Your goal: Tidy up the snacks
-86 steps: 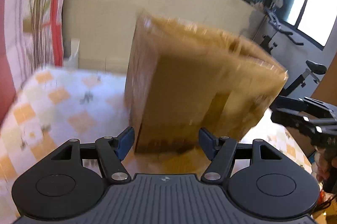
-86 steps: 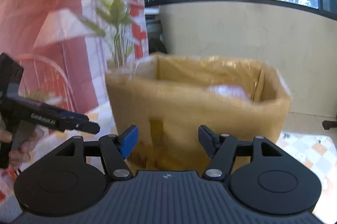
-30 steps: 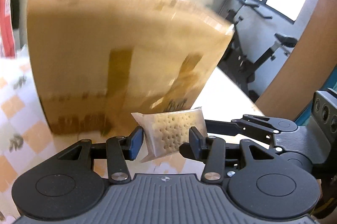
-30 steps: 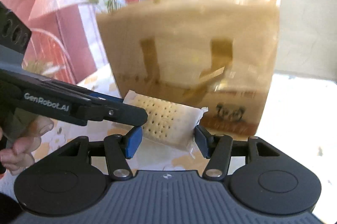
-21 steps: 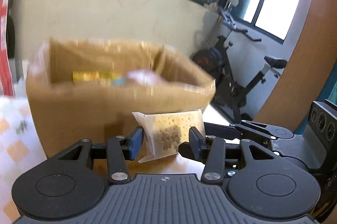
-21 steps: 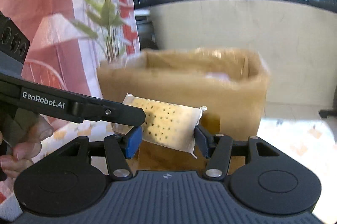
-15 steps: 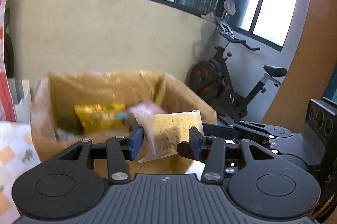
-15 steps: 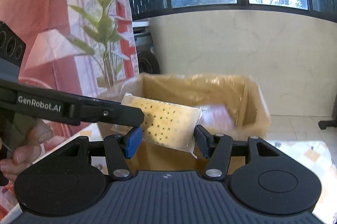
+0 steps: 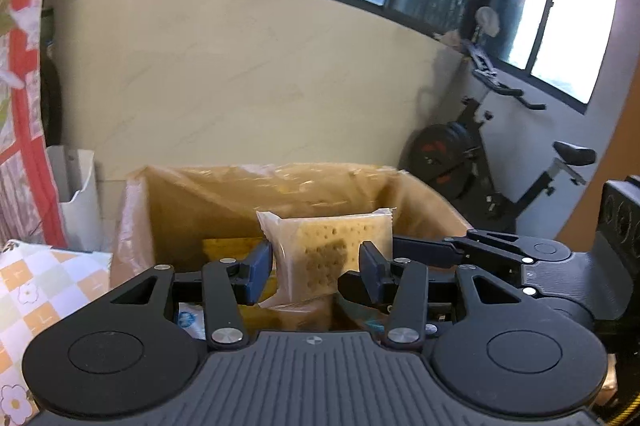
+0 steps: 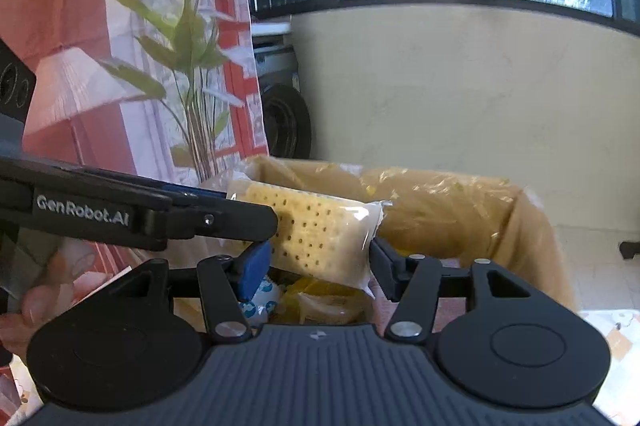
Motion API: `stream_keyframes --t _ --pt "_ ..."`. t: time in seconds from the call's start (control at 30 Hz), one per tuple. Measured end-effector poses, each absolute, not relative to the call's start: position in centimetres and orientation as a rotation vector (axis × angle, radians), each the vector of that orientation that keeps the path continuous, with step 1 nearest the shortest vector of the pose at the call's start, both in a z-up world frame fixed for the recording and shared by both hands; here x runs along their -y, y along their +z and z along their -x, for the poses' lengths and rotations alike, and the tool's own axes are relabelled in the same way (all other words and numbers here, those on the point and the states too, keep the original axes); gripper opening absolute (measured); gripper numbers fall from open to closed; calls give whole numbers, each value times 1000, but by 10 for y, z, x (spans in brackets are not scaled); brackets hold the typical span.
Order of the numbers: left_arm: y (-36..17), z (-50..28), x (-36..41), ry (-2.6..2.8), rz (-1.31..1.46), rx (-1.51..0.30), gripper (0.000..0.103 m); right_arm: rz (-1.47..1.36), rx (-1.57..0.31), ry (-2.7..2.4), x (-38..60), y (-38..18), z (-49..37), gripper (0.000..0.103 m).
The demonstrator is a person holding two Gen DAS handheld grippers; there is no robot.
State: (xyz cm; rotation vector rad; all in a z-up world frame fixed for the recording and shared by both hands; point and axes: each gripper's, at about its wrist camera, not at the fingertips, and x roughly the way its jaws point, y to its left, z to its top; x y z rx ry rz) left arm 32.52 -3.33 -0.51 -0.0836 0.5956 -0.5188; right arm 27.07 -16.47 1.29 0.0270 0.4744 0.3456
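Note:
Both grippers hold one clear-wrapped cracker packet (image 9: 326, 250) between them, above the open top of a brown cardboard box (image 9: 168, 202) lined with plastic. My left gripper (image 9: 316, 268) is shut on the packet's sides. My right gripper (image 10: 320, 264) is shut on the same packet (image 10: 316, 234) from the other direction. The box (image 10: 460, 210) holds several snack packs, yellow and blue-white ones (image 10: 264, 296), partly hidden by the grippers.
A checkered tablecloth (image 9: 36, 290) covers the table under the box. A white bin (image 9: 78, 194) stands left behind it. An exercise bike (image 9: 500, 166) stands at the right. A plant (image 10: 188, 66) and red curtain are at the left.
Both grippers closed on the cracker packet and lifted it from in front of the box to above its open top. The box interior now shows below.

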Motion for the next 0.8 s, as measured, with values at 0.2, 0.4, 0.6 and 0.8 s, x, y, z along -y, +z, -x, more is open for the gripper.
stream_keyframes --t 0.2,0.4,0.6,0.8 --pt "-13 -332 20 -446 92 -632 52 -9 -531 319 158 3 -280 59" --pt "-1 -323 12 -373 31 -604 67 -19 -526 270 165 5 -269 77" --pt "23 -300 15 -305 -54 -534 83 -21 -499 215 174 21 -246 95" --pt "44 -271 16 -232 -87 -479 87 -37 -459 159 183 37 -216 102"
